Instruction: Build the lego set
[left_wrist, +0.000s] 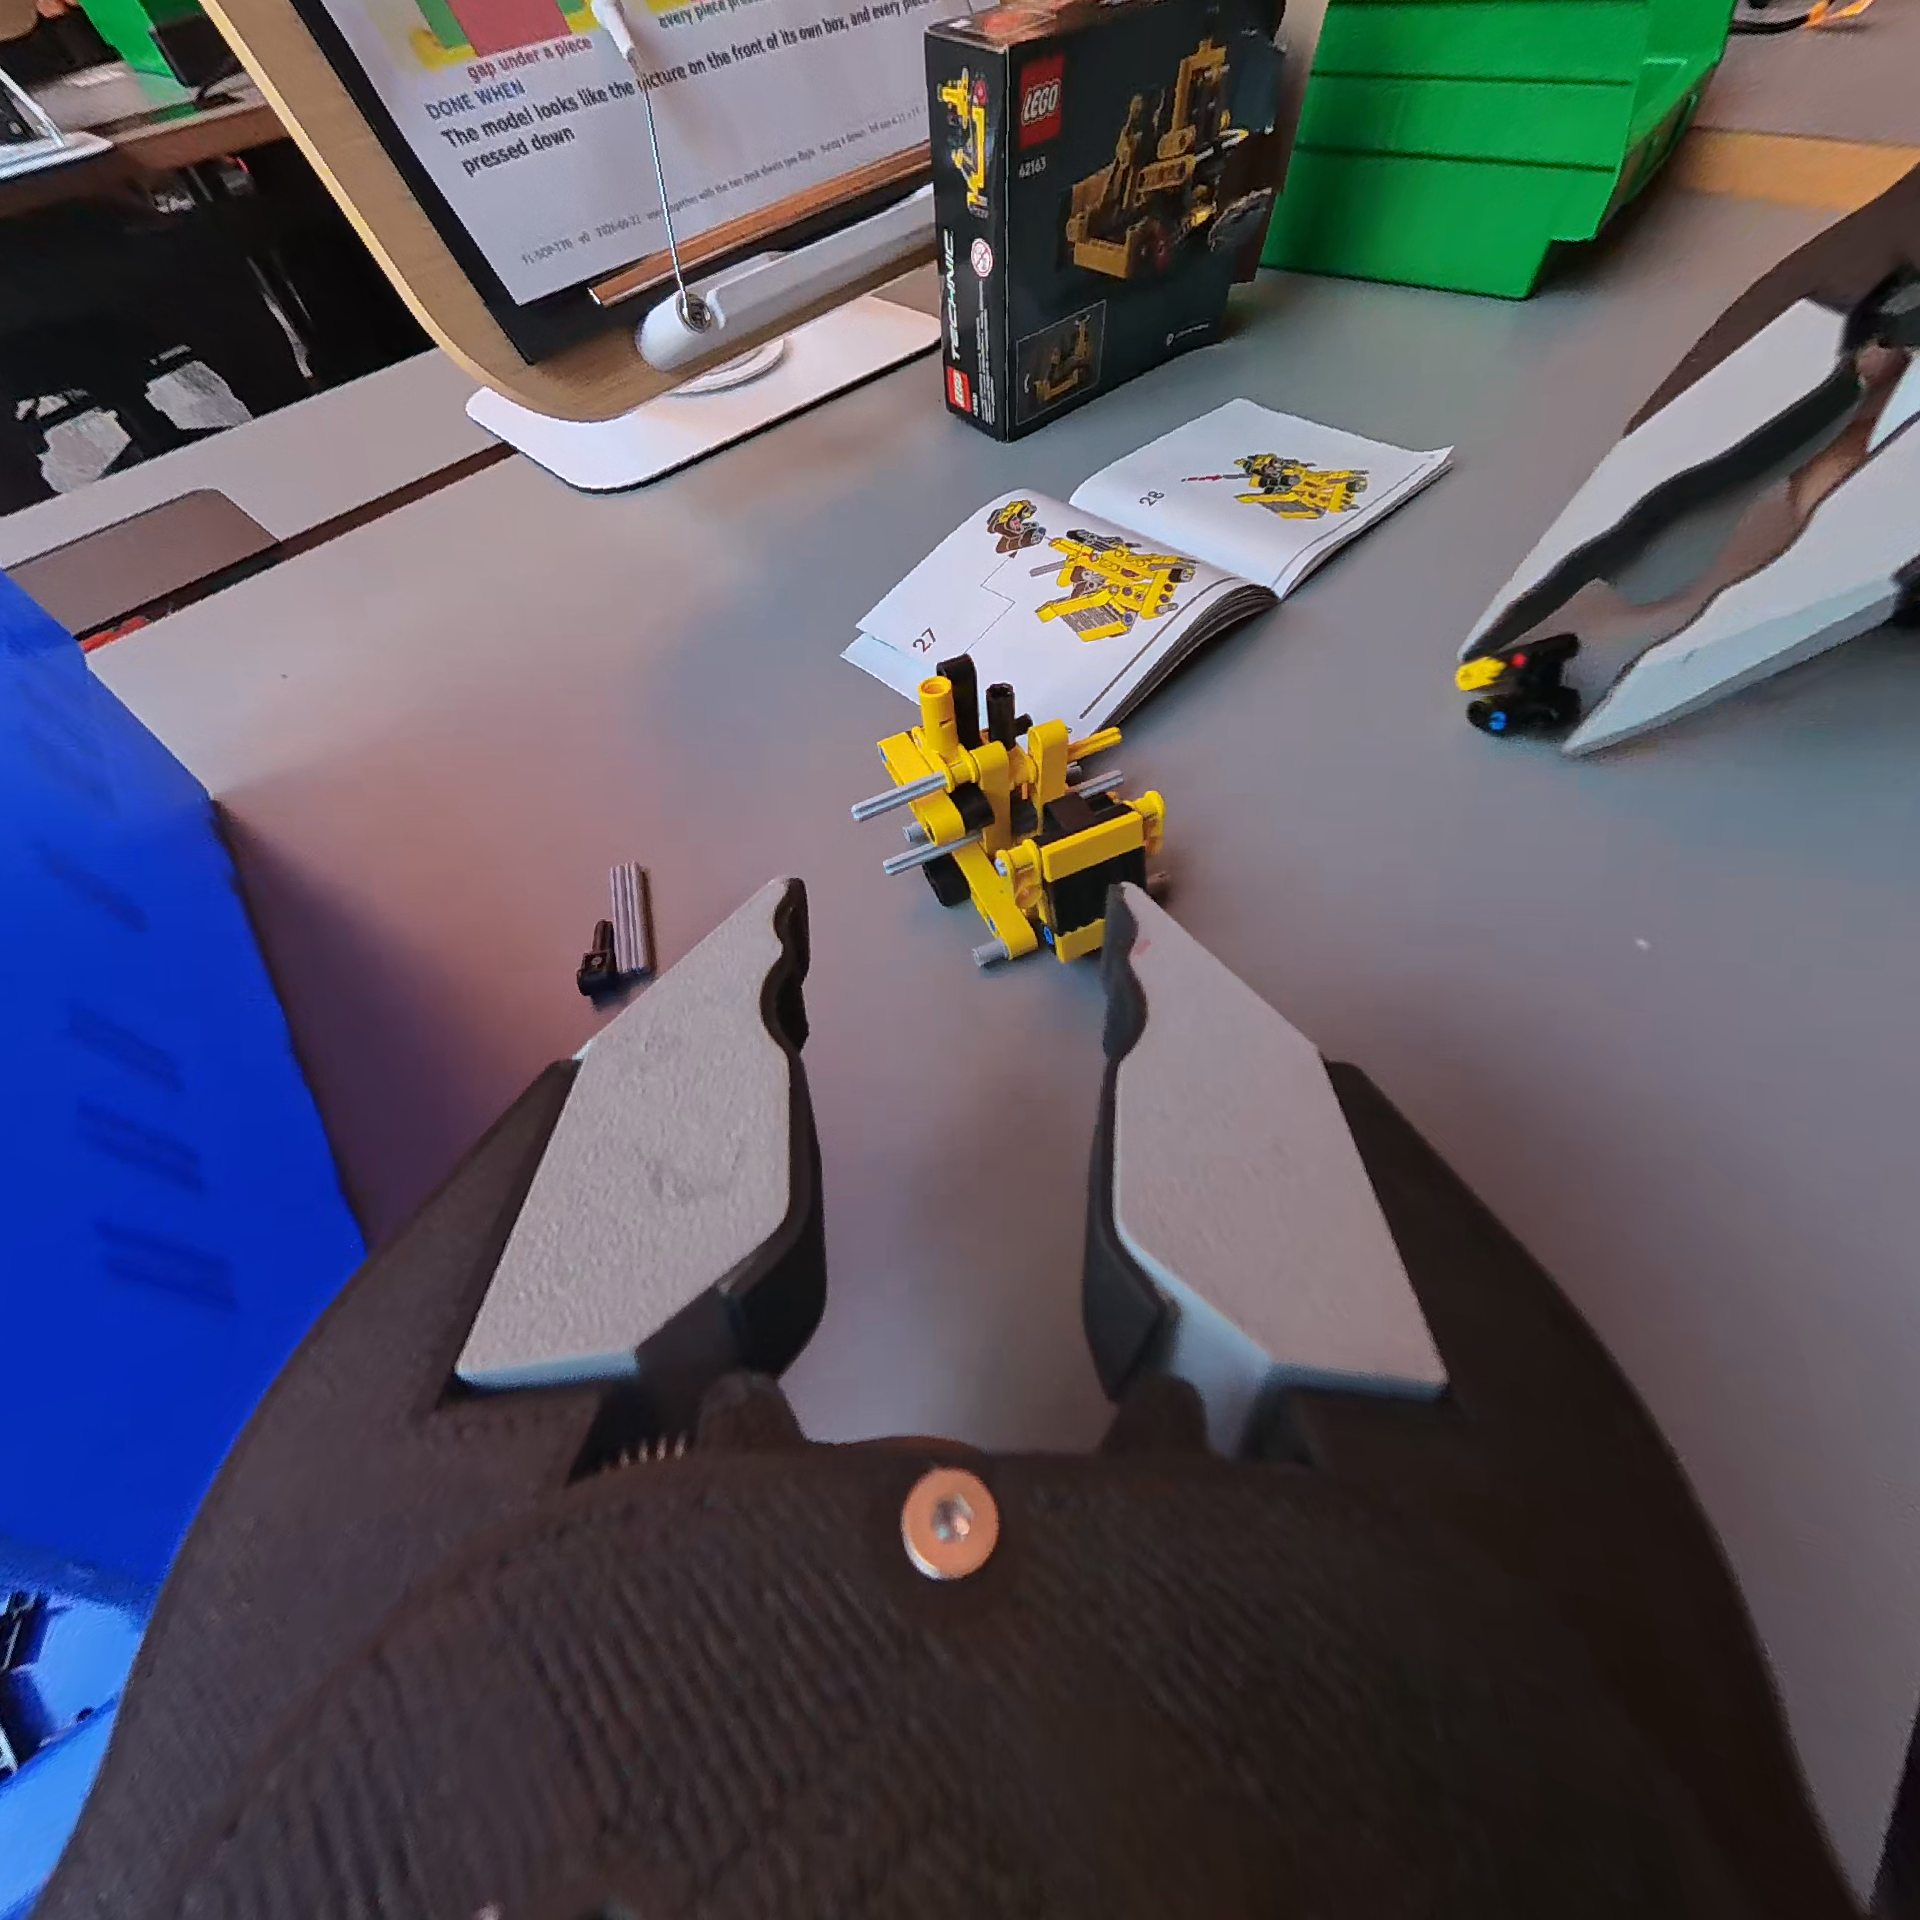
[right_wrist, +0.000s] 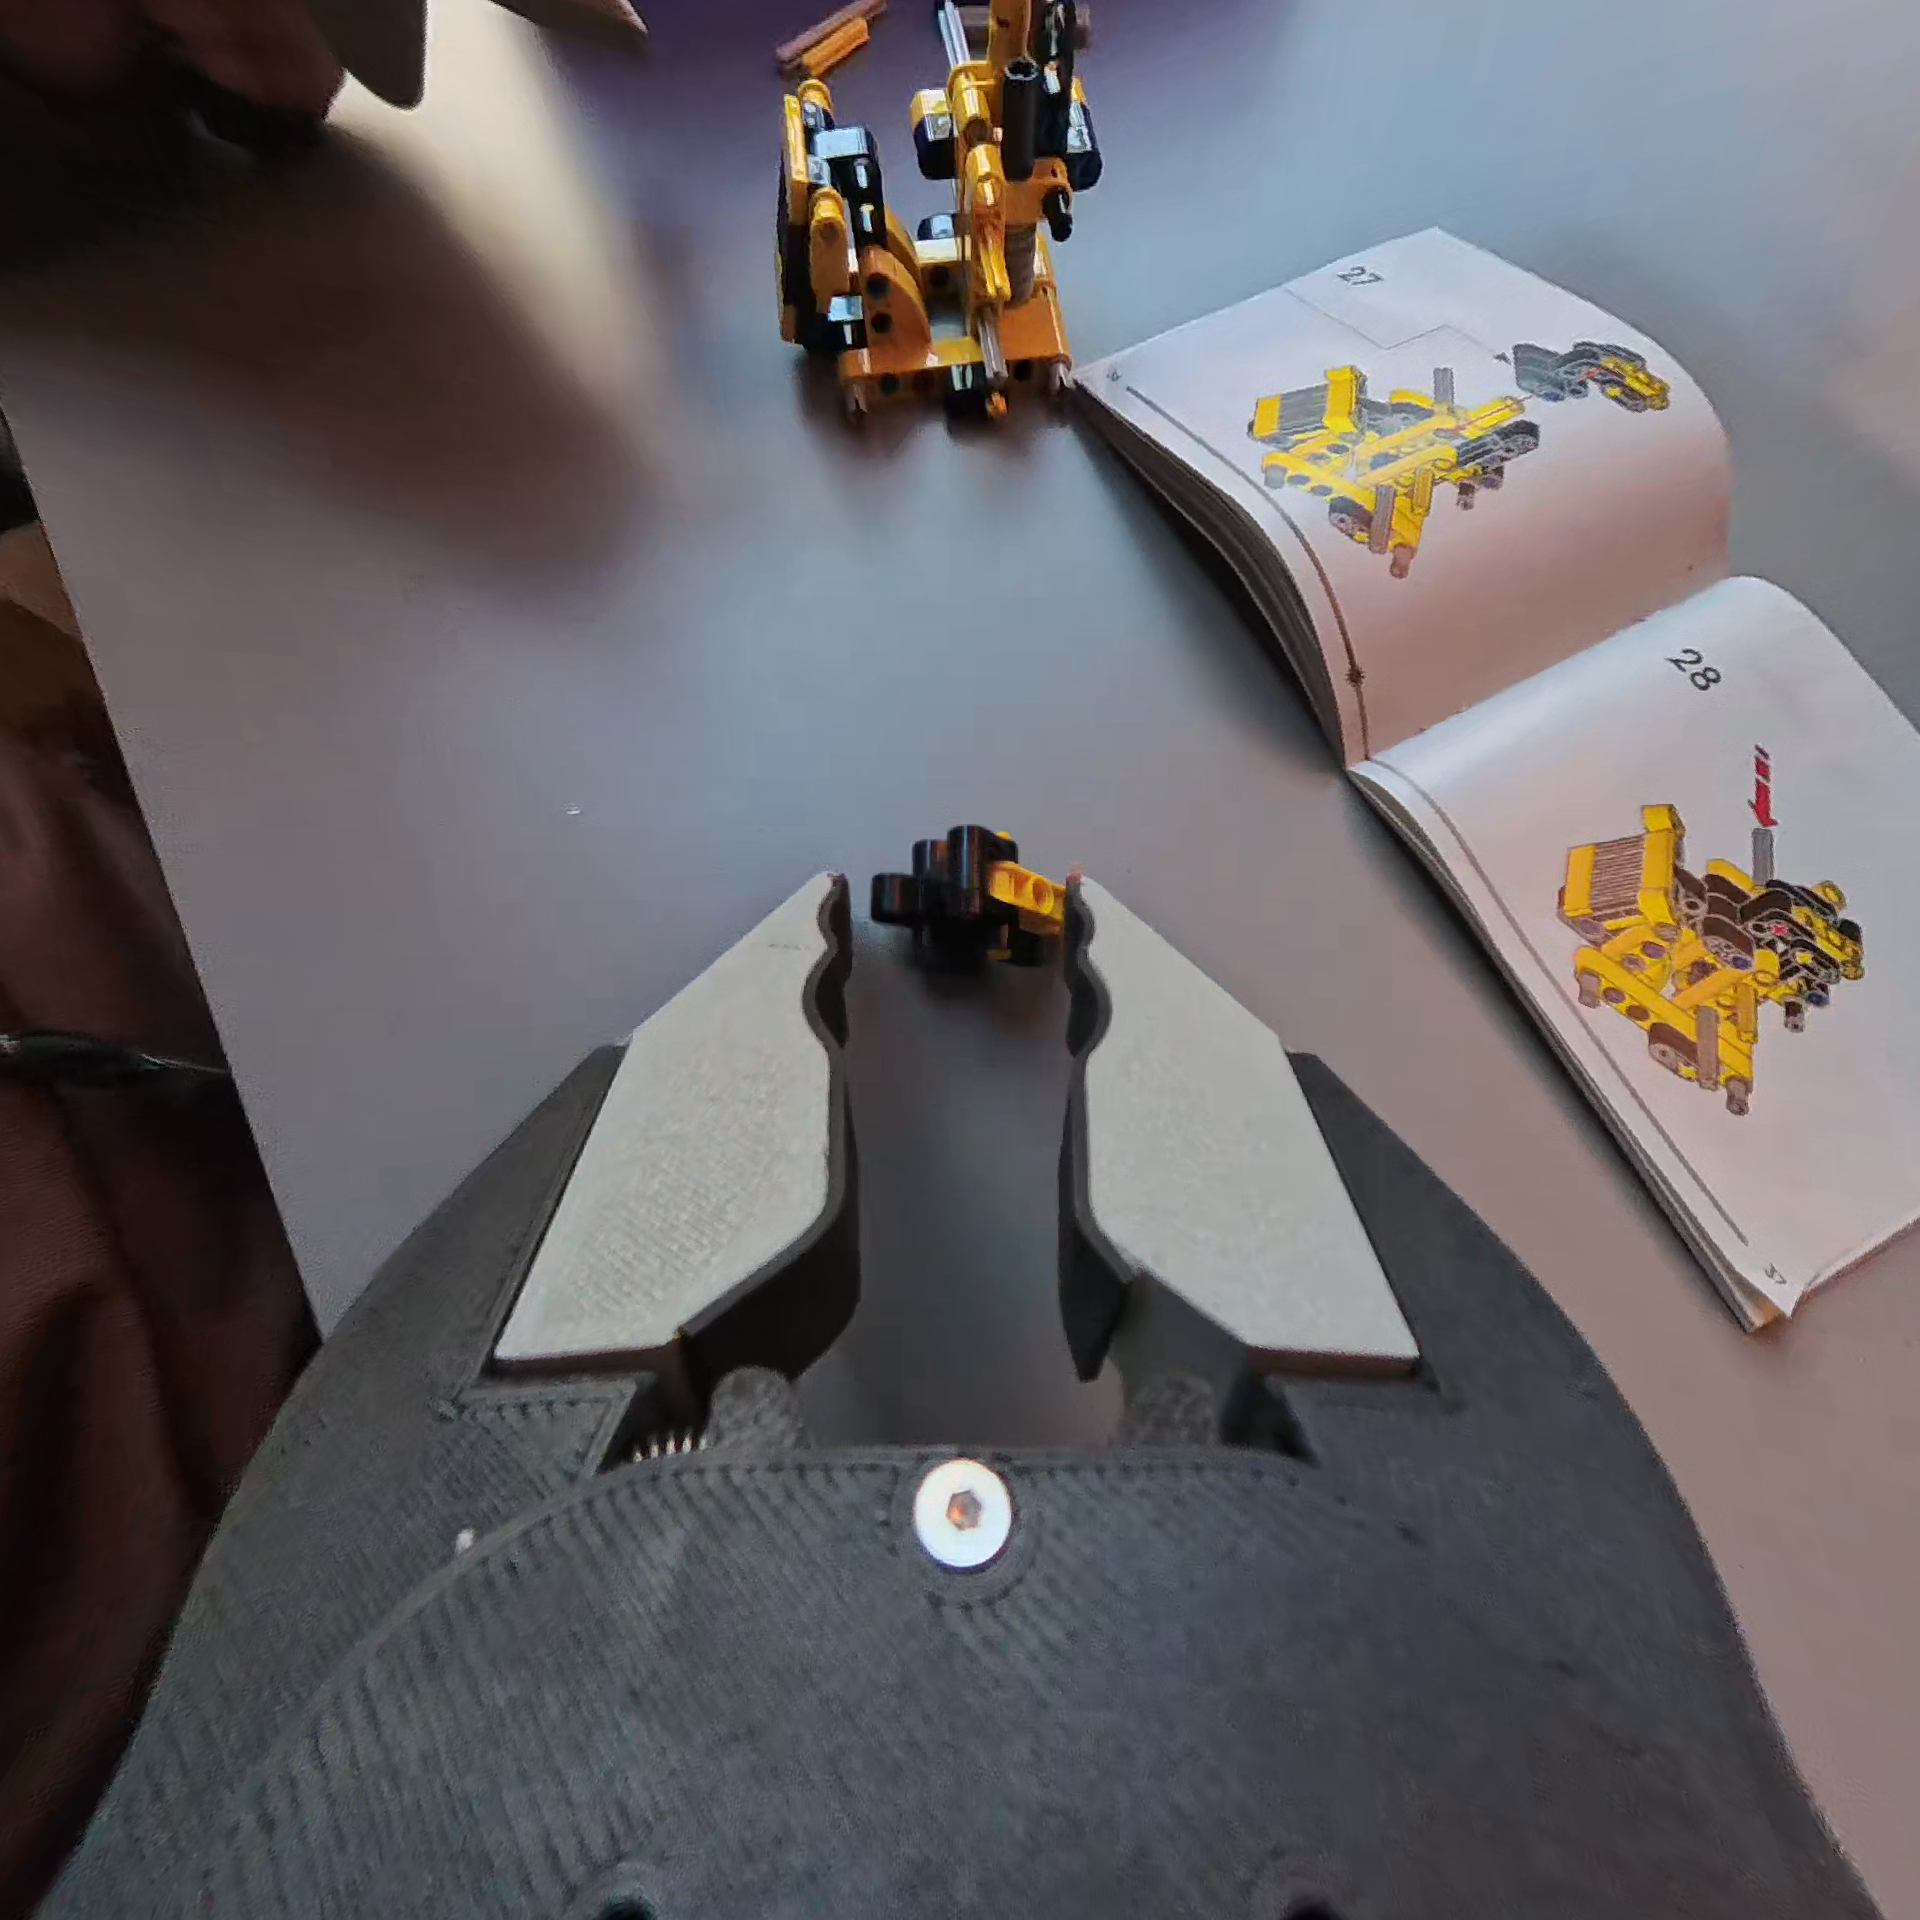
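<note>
The partly built yellow and black Lego model (left_wrist: 1023, 842) stands on the grey table (left_wrist: 520, 727), with grey axles sticking out of its side. My left gripper (left_wrist: 956, 914) is open and empty just in front of it, its right fingertip (left_wrist: 1127, 914) at the model's near corner. My right gripper (right_wrist: 956, 904) is open around a small black and yellow sub-assembly (right_wrist: 966, 899) that lies on the table between its tips; the yellow end is close to the right fingertip. In the left wrist view the right gripper (left_wrist: 1527, 691) shows at the right. The model (right_wrist: 925, 239) also shows at the top of the right wrist view.
The open instruction booklet (left_wrist: 1143, 561) lies behind the model, also at the right of the right wrist view (right_wrist: 1455, 468). Loose grey axles (left_wrist: 631, 914) and a black pin (left_wrist: 594, 961) lie left of my left gripper. The set's box (left_wrist: 1101, 208), a green bin (left_wrist: 1455, 156), a blue bin (left_wrist: 104, 1039) and a screen stand (left_wrist: 623, 416) border the area.
</note>
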